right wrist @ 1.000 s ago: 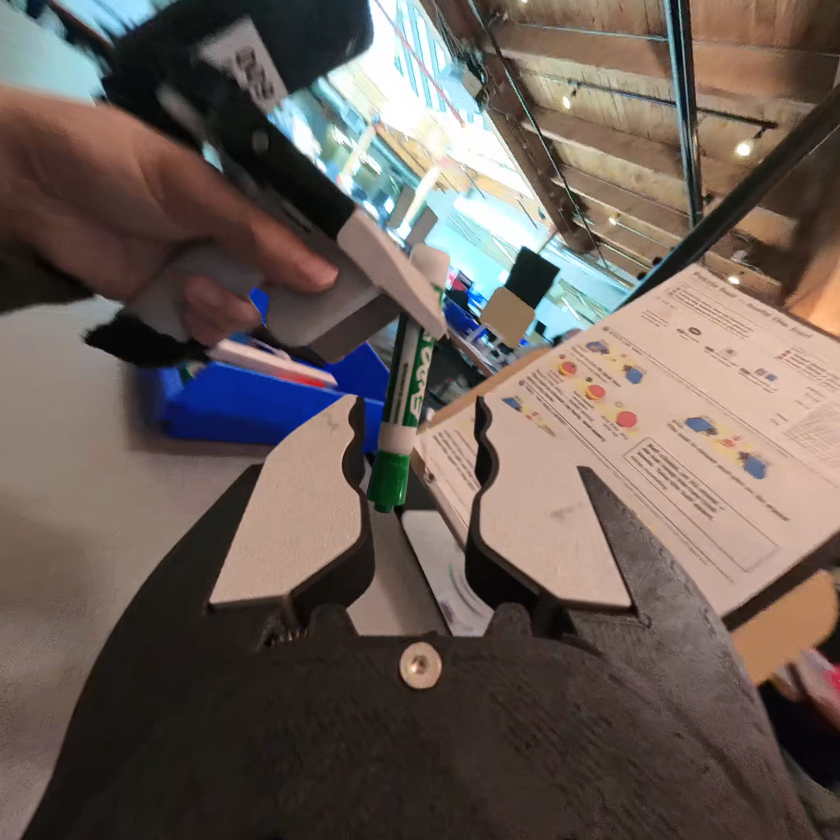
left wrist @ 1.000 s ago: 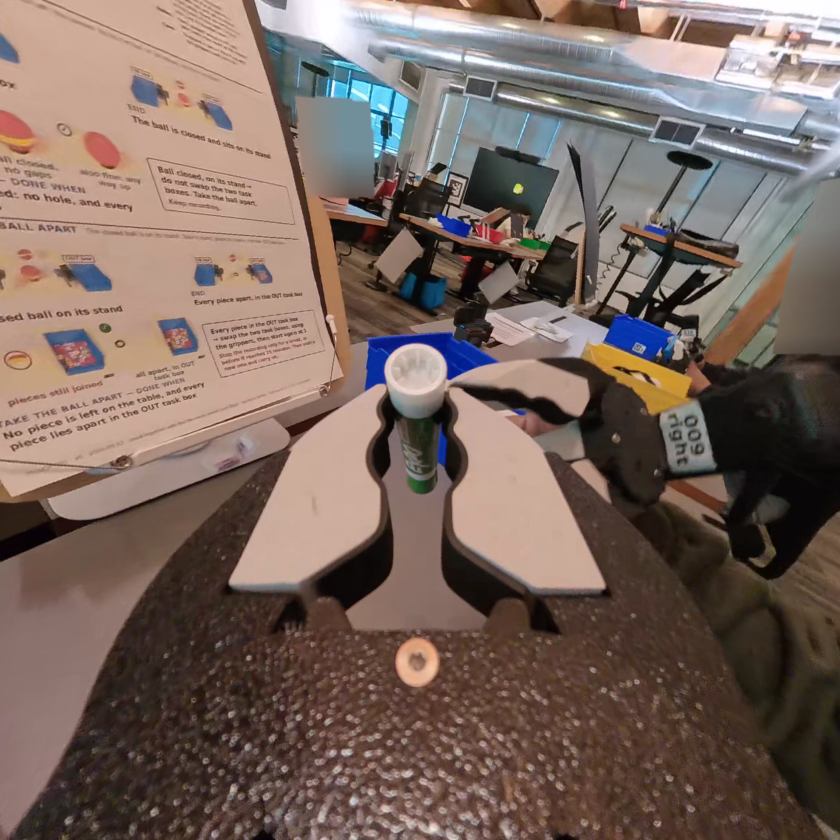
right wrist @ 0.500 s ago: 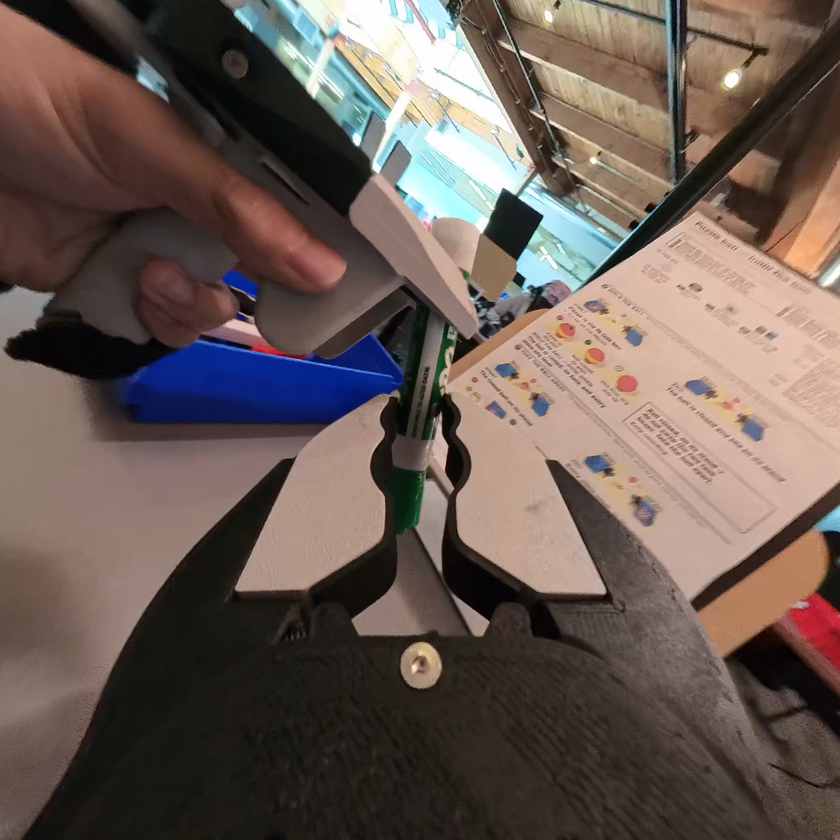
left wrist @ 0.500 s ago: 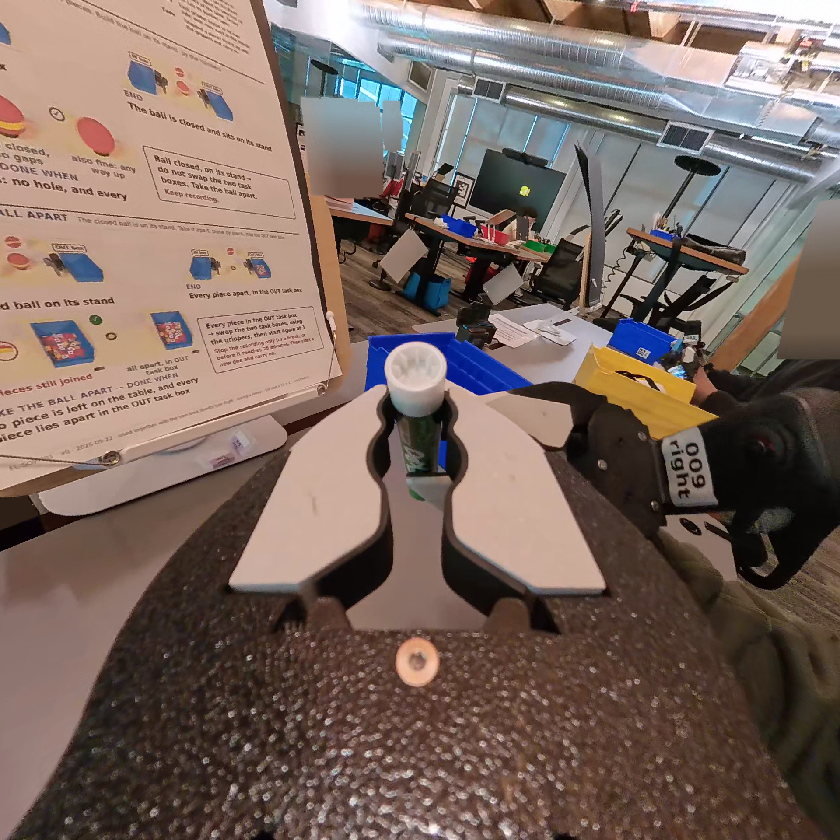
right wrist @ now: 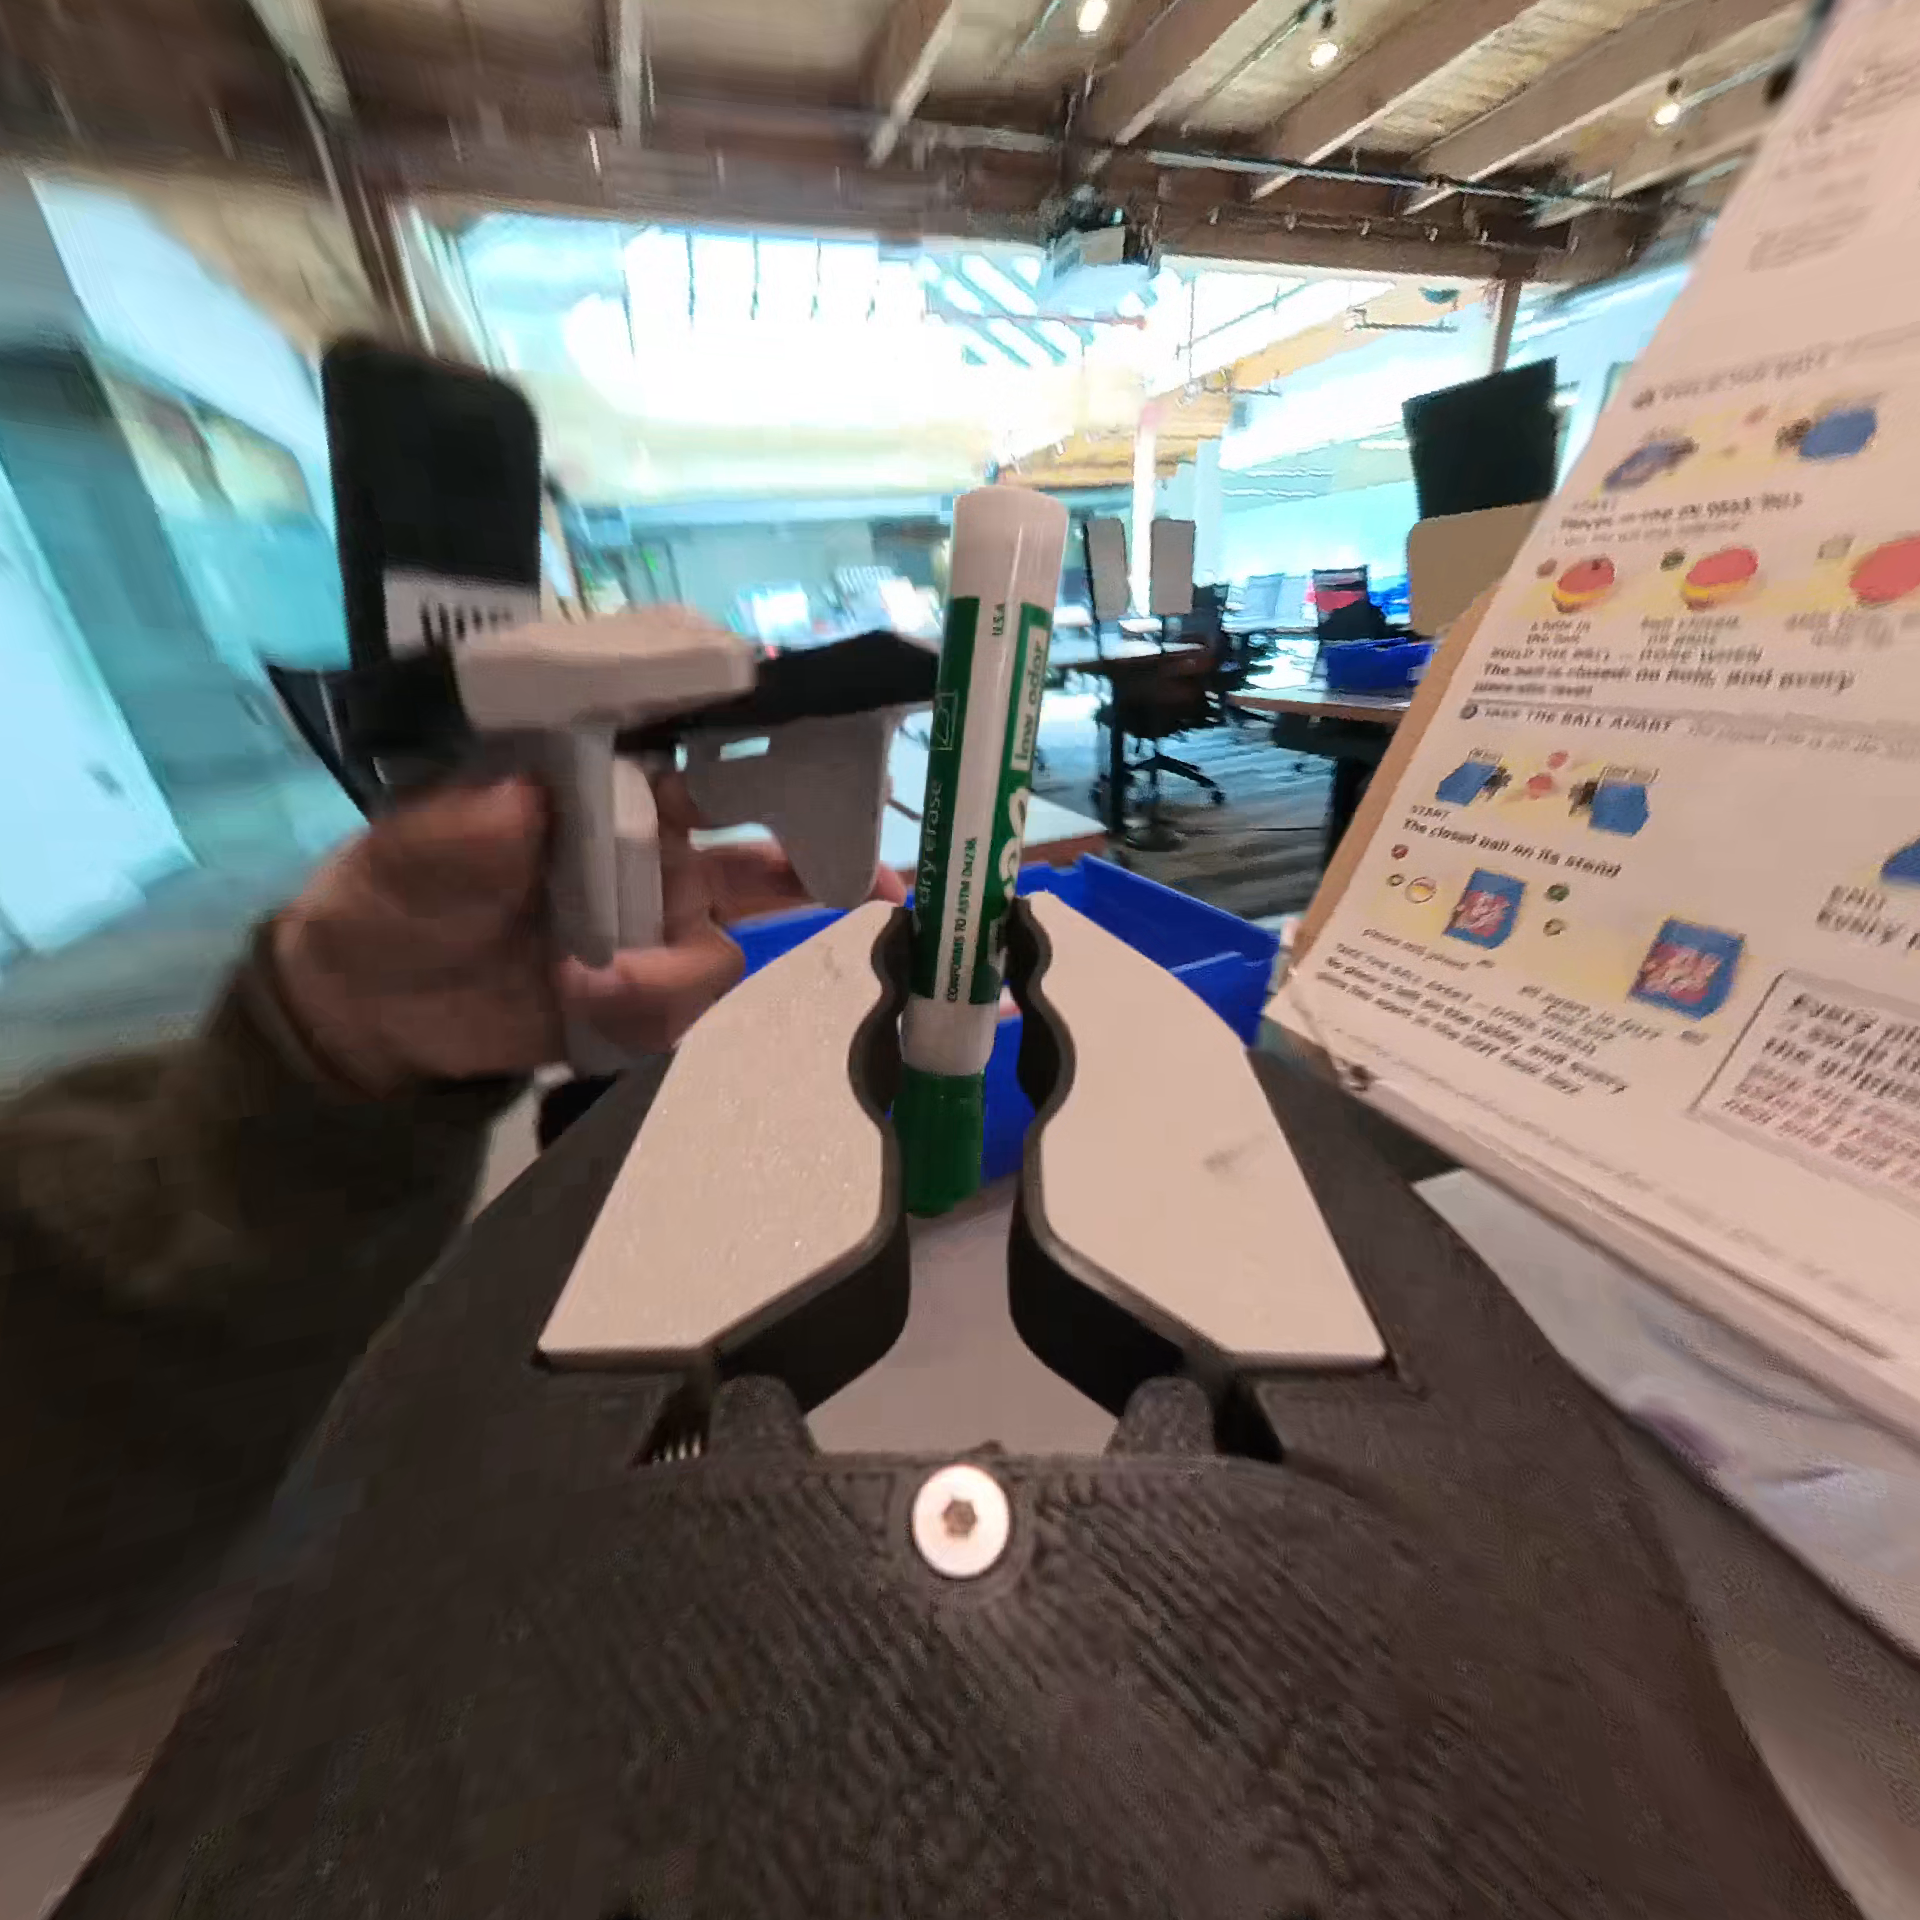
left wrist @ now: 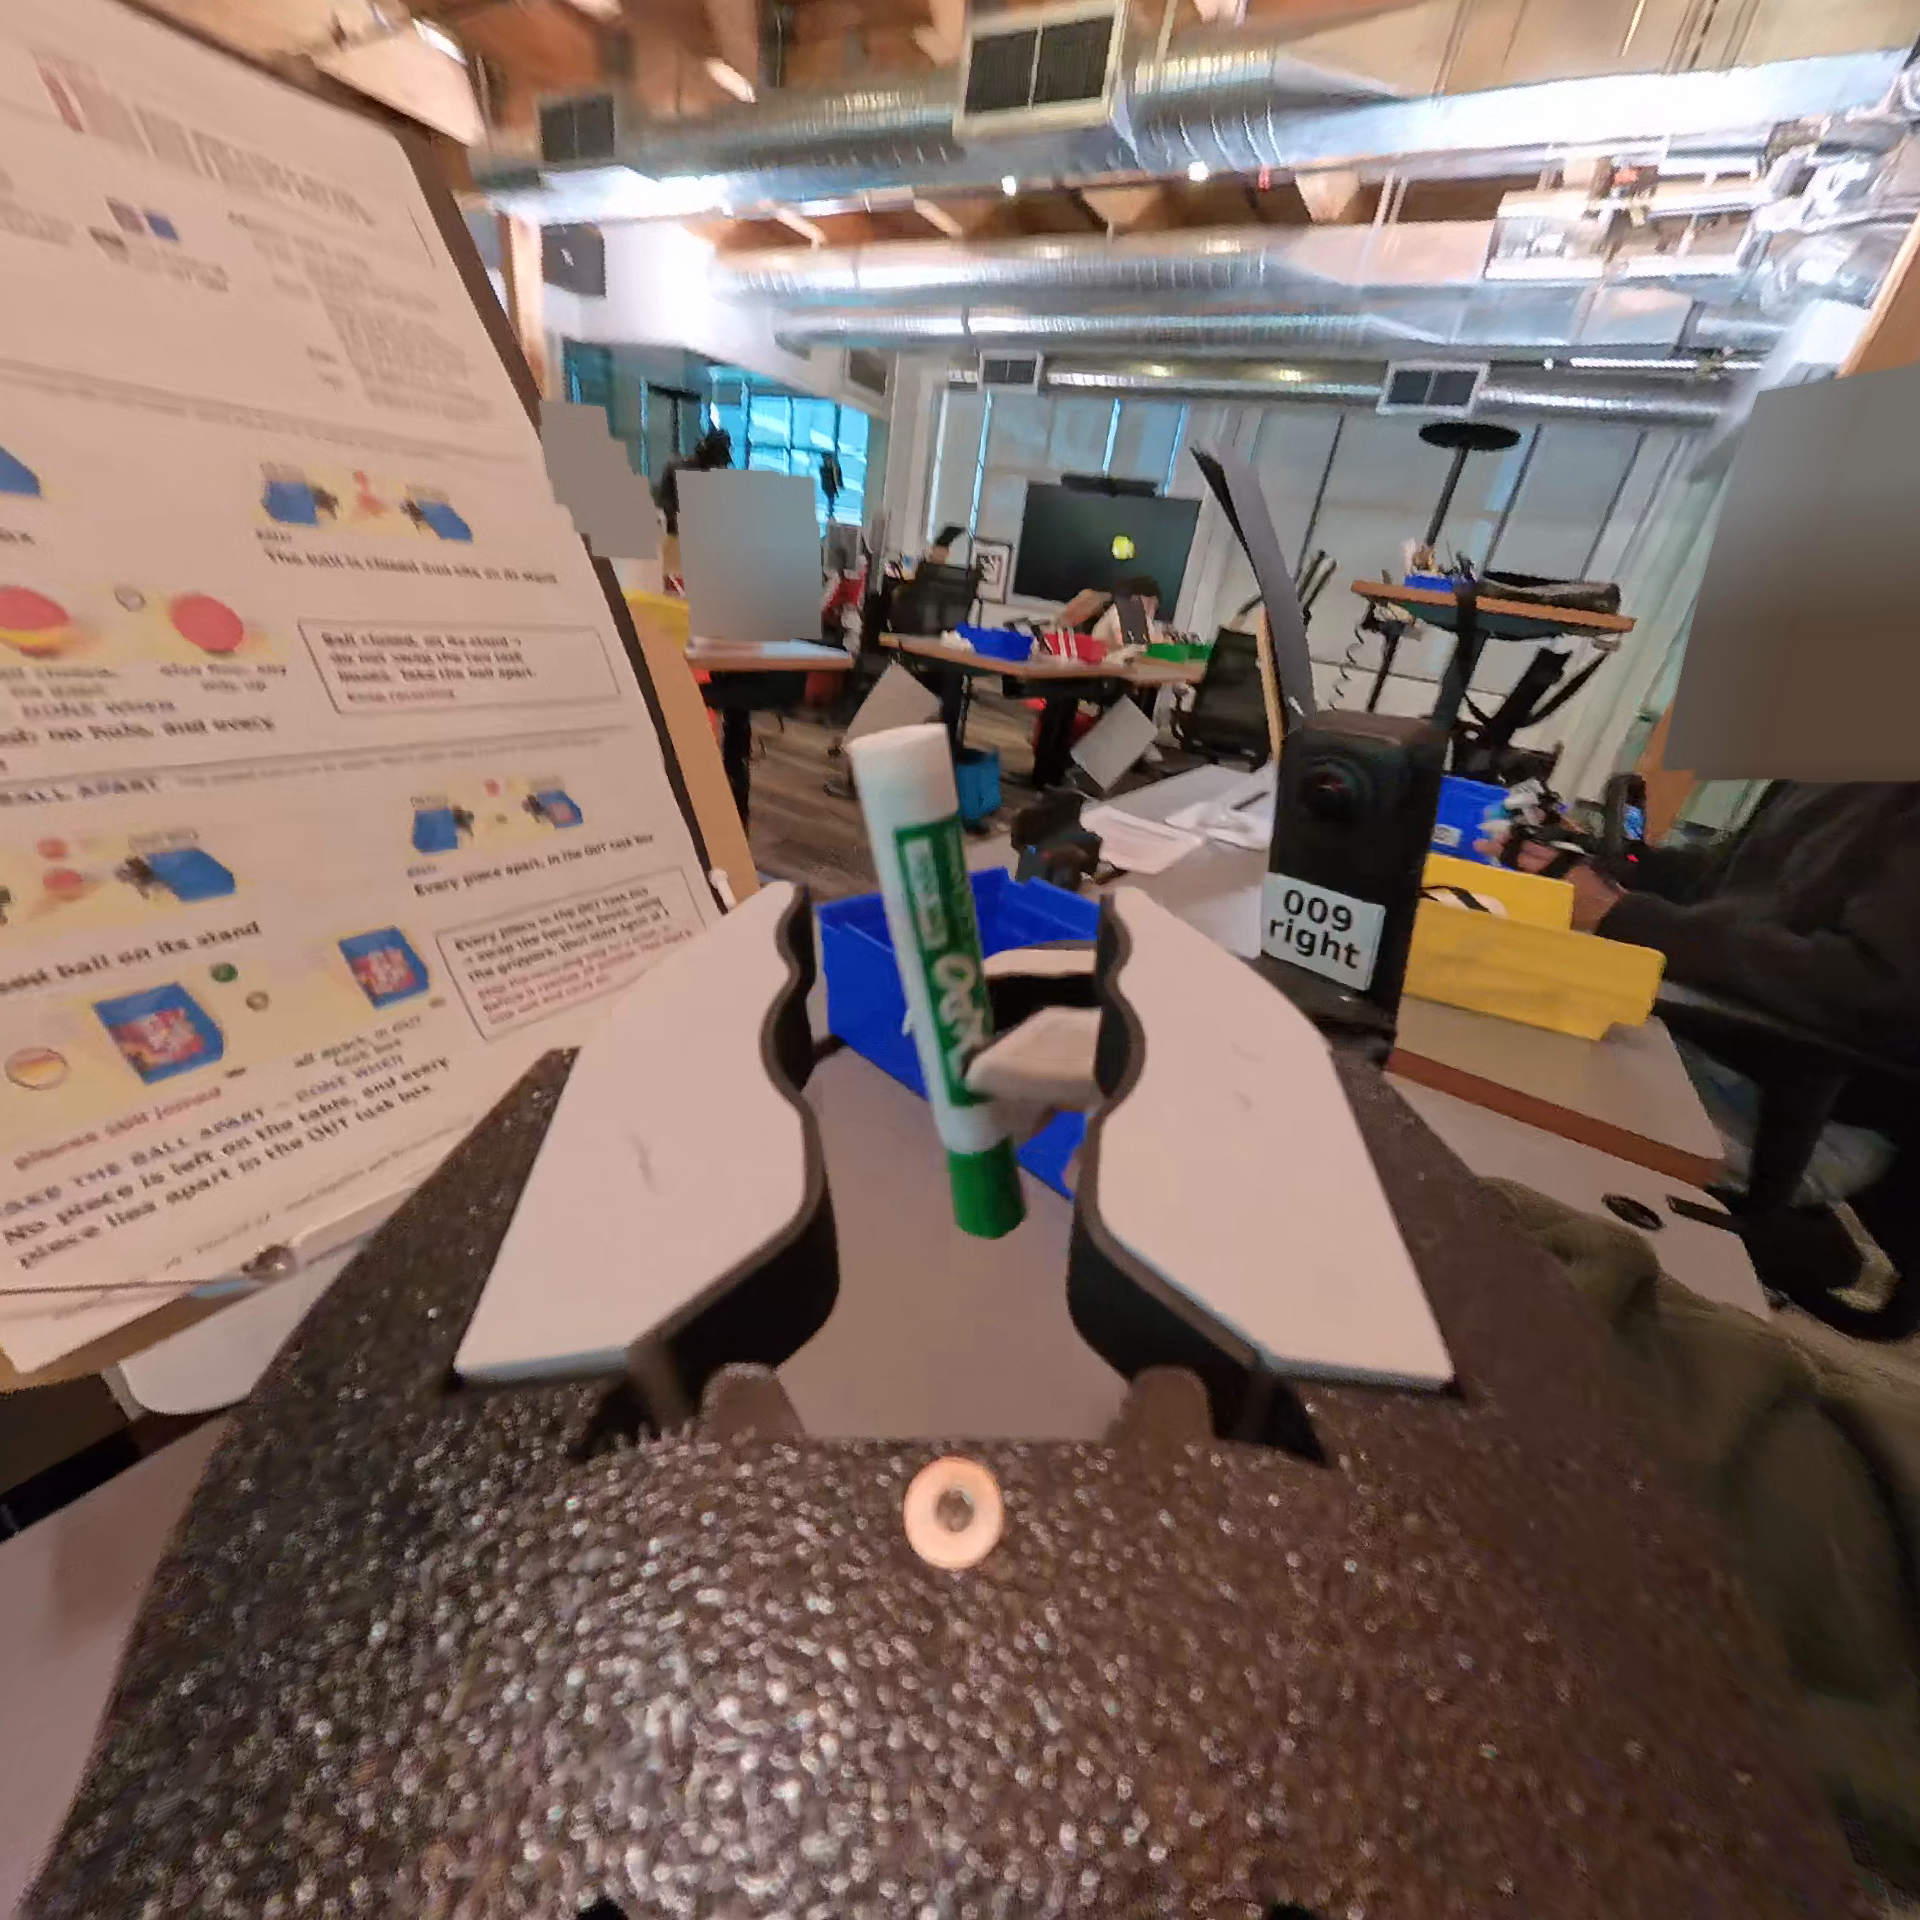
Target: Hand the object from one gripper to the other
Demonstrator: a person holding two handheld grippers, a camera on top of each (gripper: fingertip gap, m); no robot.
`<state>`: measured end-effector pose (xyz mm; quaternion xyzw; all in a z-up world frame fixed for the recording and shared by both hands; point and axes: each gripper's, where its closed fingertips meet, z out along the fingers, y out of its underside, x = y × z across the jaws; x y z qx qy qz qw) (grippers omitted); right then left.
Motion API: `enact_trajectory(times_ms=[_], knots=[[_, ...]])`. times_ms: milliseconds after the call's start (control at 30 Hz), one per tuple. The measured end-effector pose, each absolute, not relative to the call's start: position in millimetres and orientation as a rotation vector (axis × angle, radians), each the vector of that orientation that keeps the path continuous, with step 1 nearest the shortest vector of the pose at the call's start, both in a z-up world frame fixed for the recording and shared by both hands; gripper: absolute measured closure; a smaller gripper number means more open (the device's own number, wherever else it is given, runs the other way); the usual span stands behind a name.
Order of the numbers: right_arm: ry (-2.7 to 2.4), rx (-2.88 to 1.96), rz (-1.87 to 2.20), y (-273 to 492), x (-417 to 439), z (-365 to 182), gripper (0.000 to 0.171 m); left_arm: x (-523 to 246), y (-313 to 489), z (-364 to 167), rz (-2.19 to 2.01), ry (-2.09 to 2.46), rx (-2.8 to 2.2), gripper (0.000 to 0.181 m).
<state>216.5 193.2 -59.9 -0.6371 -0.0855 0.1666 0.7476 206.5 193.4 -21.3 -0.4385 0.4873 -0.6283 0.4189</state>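
Note:
A marker point(left wrist: 904, 810) with a white barrel, green label and green cap stands nearly upright, cap end down. In the right wrist view my right gripper point(right wrist: 956, 925) is shut on the marker point(right wrist: 997, 675) just above the cap. In the left wrist view my left gripper point(left wrist: 951, 914) is open, its fingers spread on either side of the marker without touching it. The right gripper's white fingertips point(left wrist: 1029, 1060) pinch the marker from behind there. The left gripper point(right wrist: 831, 748) also shows in the right wrist view, held by a hand point(right wrist: 436, 935), just left of the marker.
A printed instruction board point(left wrist: 260, 727) stands at the left, and at the right in the right wrist view point(right wrist: 1662, 779). A blue bin point(left wrist: 862, 987) sits behind the marker on the grey table point(left wrist: 1558, 1081). A yellow bin point(left wrist: 1527, 956) is at the far right. The gap from one gripper's tips to the other's is roughly 4 centimetres.
My right gripper came up from below and shut on the marker. My left gripper then opened and let go. The marker now leans slightly and stands clear of the left fingers.

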Motion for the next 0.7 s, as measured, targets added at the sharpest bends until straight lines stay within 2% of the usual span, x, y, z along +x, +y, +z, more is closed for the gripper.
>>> enact_trajectory(times_ms=[33,167,400,500,700], knots=[[-0.116,-1.363,0.46,188,226,-54,0.152,205,195,-18,-1.559,1.204,-1.079,0.13],[0.109,-1.305,0.622,148,286,-37,0.152,205,200,-23,-1.495,1.229,-1.085,0.131],[0.628,-1.651,-0.025,39,436,-107,0.153,215,206,-48,-1.394,1.319,-1.188,0.132],[0.748,-1.709,-0.032,24,457,-140,0.153,218,203,-53,-1.381,1.35,-1.197,0.133],[0.763,-1.874,-0.008,40,455,-183,0.152,221,202,-65,-1.28,1.421,-1.205,0.132]])
